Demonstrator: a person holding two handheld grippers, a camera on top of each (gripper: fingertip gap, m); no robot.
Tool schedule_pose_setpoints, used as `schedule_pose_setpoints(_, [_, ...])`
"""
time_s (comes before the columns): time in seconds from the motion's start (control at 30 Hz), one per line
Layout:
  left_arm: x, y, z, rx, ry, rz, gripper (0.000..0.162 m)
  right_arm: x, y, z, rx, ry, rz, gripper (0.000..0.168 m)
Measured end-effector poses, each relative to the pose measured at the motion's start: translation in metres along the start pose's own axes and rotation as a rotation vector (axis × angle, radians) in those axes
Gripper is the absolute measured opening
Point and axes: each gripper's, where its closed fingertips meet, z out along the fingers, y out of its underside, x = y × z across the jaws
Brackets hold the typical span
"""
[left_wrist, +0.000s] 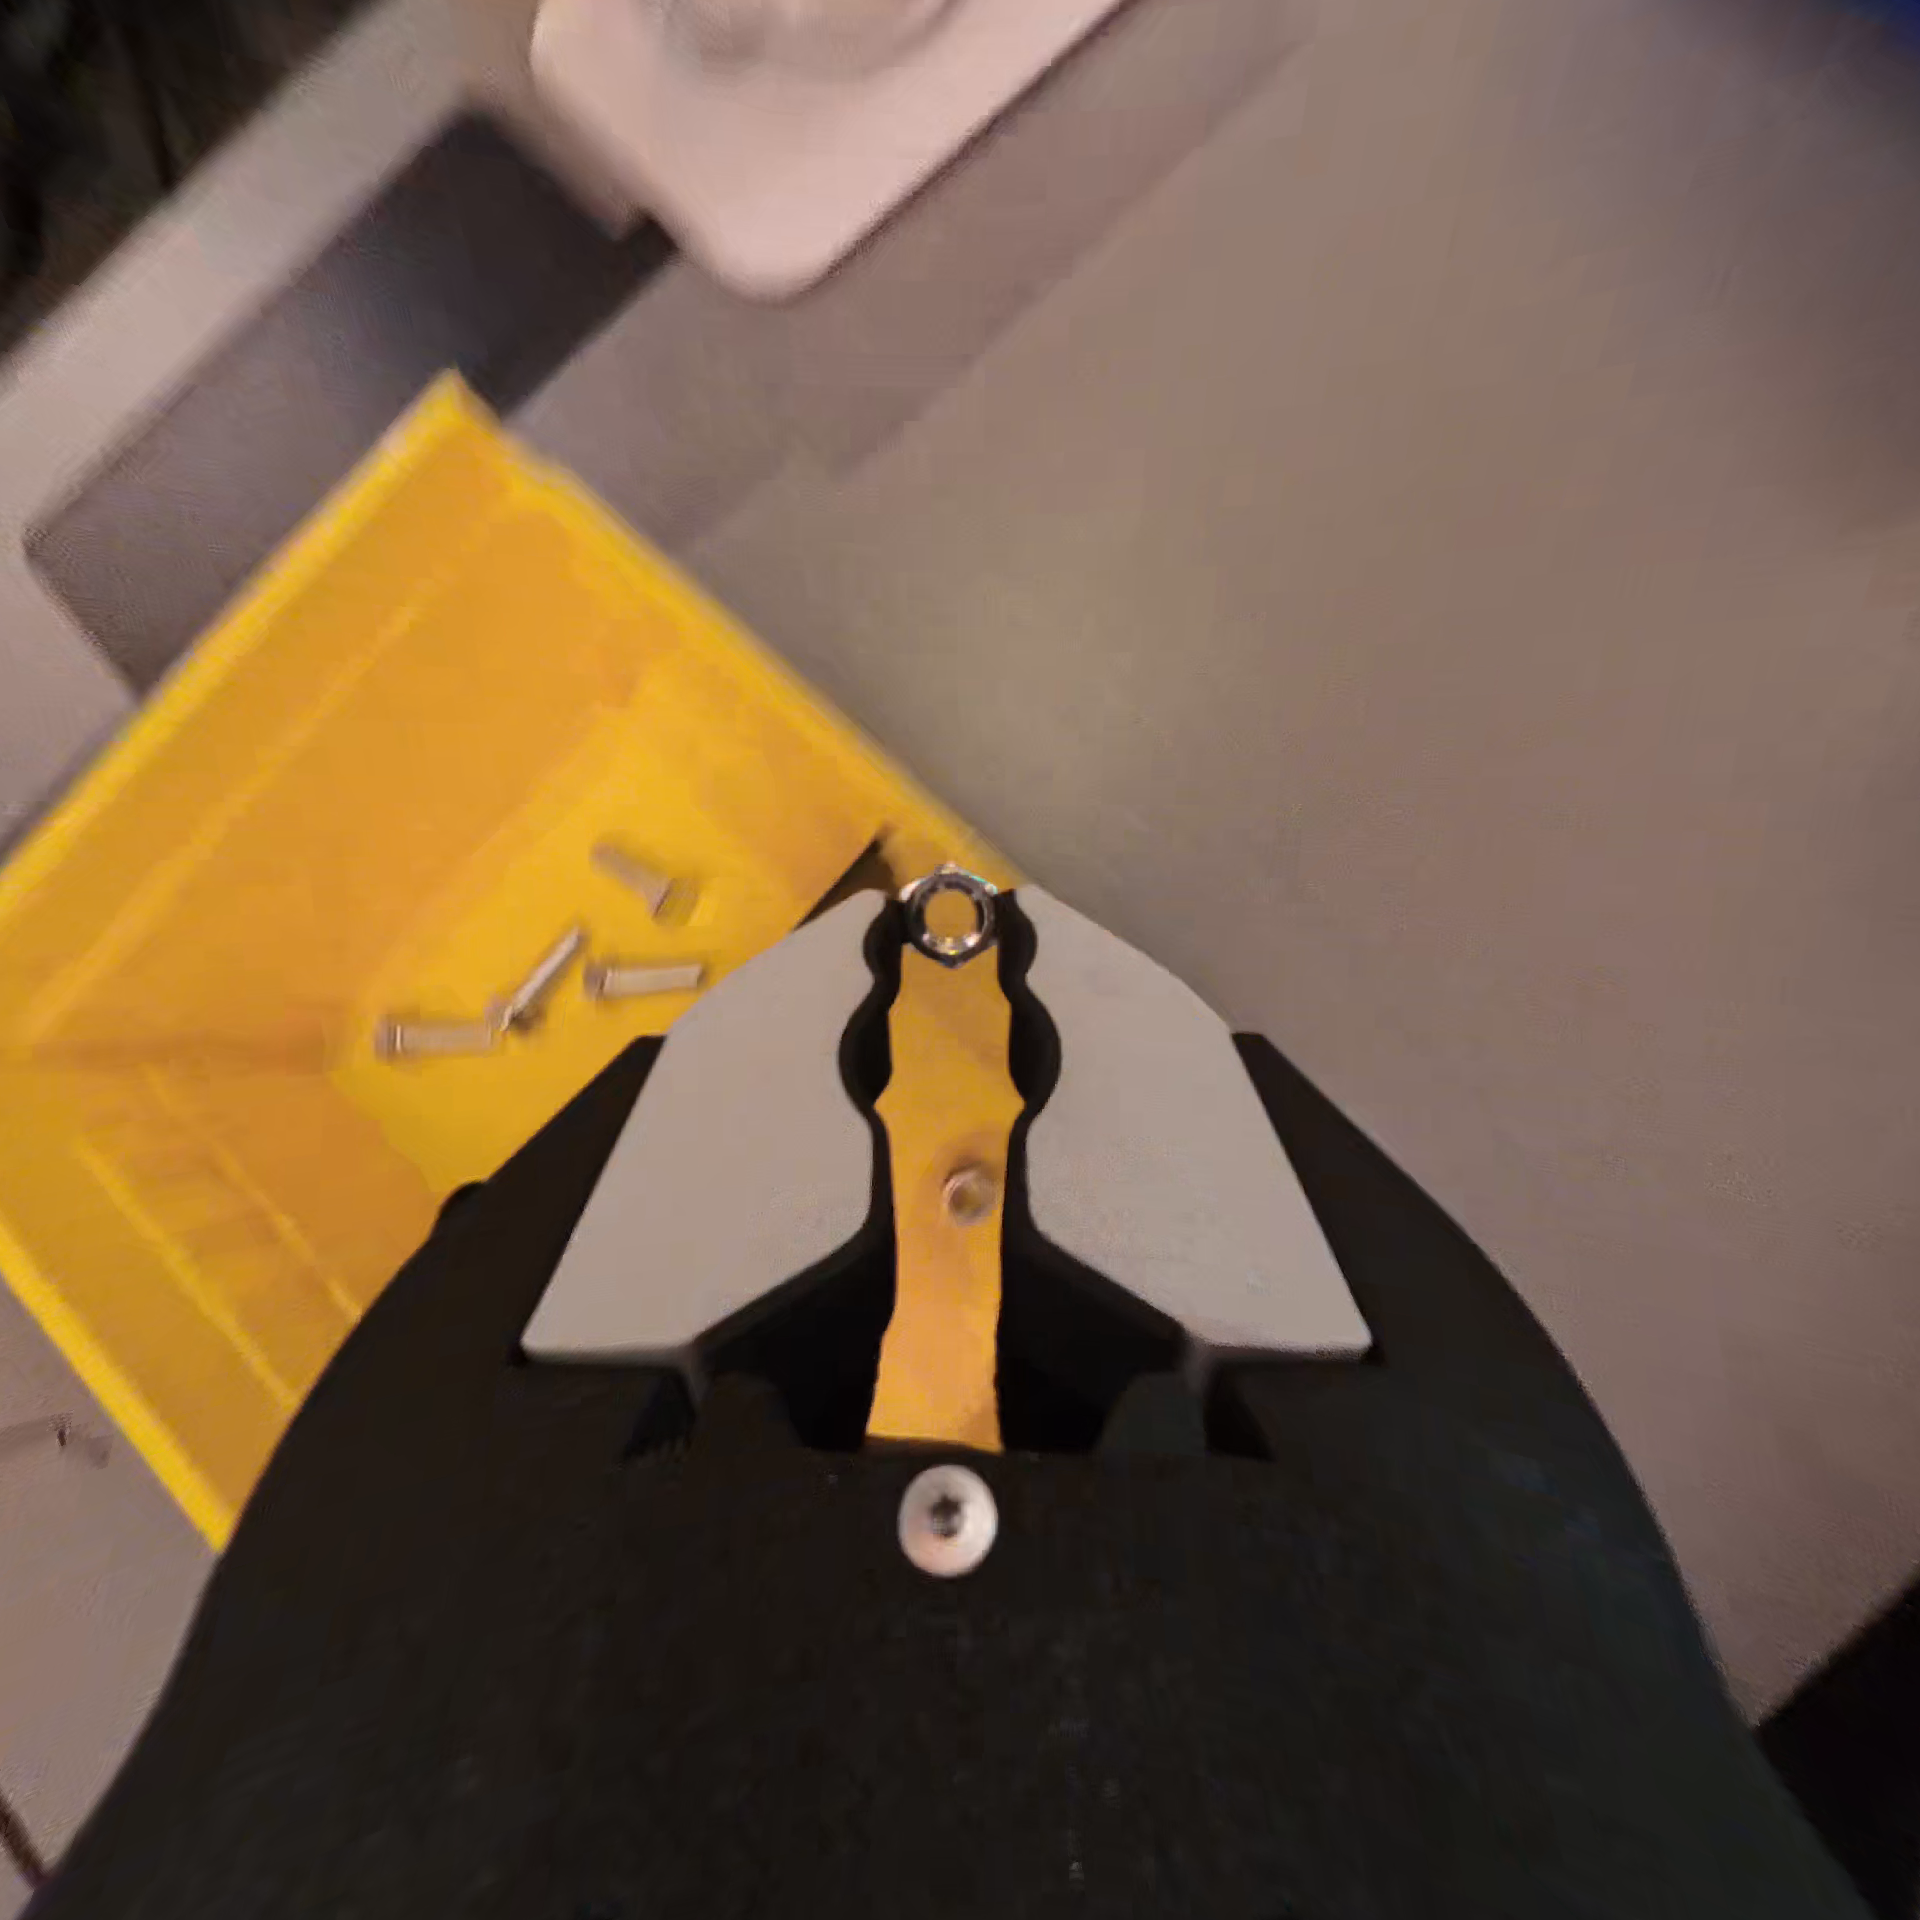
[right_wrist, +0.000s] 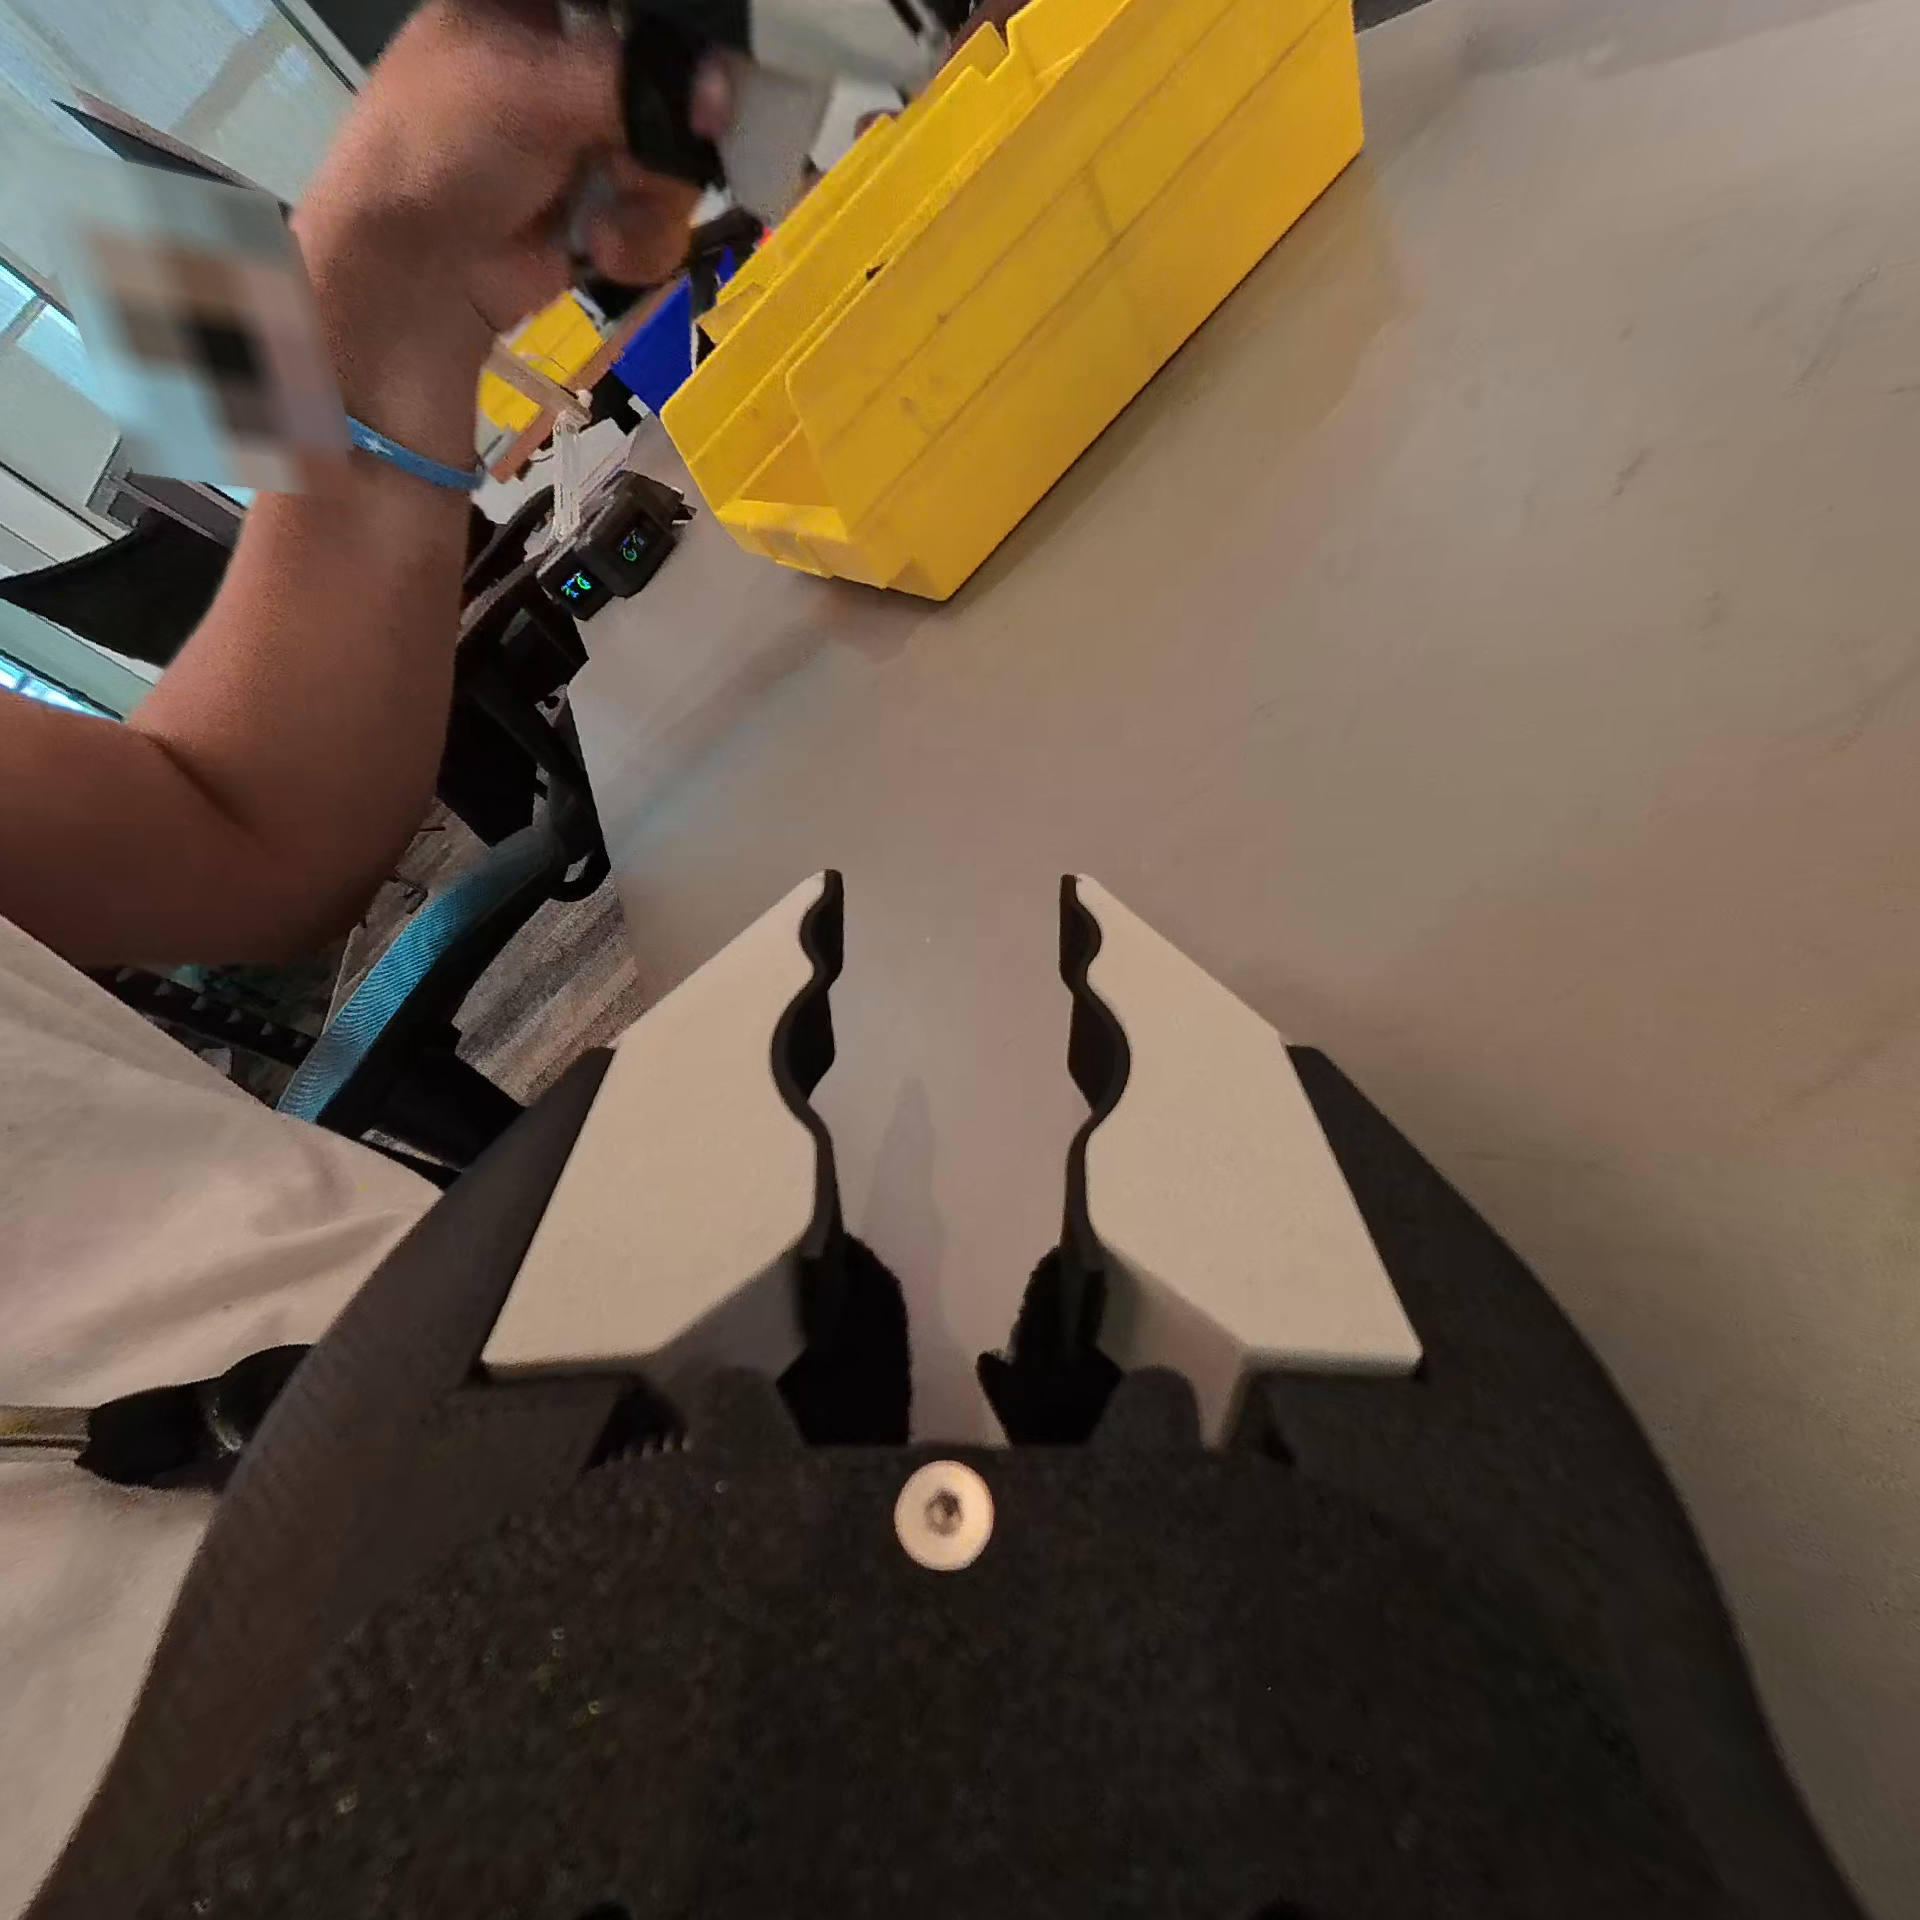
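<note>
My left gripper is shut on a small silver hex nut, pinched at its fingertips above the corner of a yellow bin. Several silver bolts lie on the bin's floor, and one more nut shows through the gap between the fingers. My right gripper is open and empty, low over the grey table. The same yellow bin stands farther off in the right wrist view. A person's hand is raised to the left of the bin, holding the other gripper, which is blurred.
A pale flat block lies on the table beyond the bin. A dark rectangular recess sits beside it. In the right wrist view a blue bin, more yellow bins and small black devices stand near the table's left edge. Left tips to right tips: about 30 cm. To the pale flat block: left tips about 35 cm, right tips about 45 cm.
</note>
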Motion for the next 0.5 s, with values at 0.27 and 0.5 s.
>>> schedule_pose_setpoints(0.27, [0.102,-0.030,0.068,-0.101,0.154,0.211,0.017,0.004,-0.001,-0.005,0.008,0.012,0.001,0.040])
schedule_pose_setpoints(0.5, [0.145,-0.020,0.107,-0.236,0.187,0.317,0.017,0.004,-0.004,-0.009,0.026,-0.007,0.043,0.039])
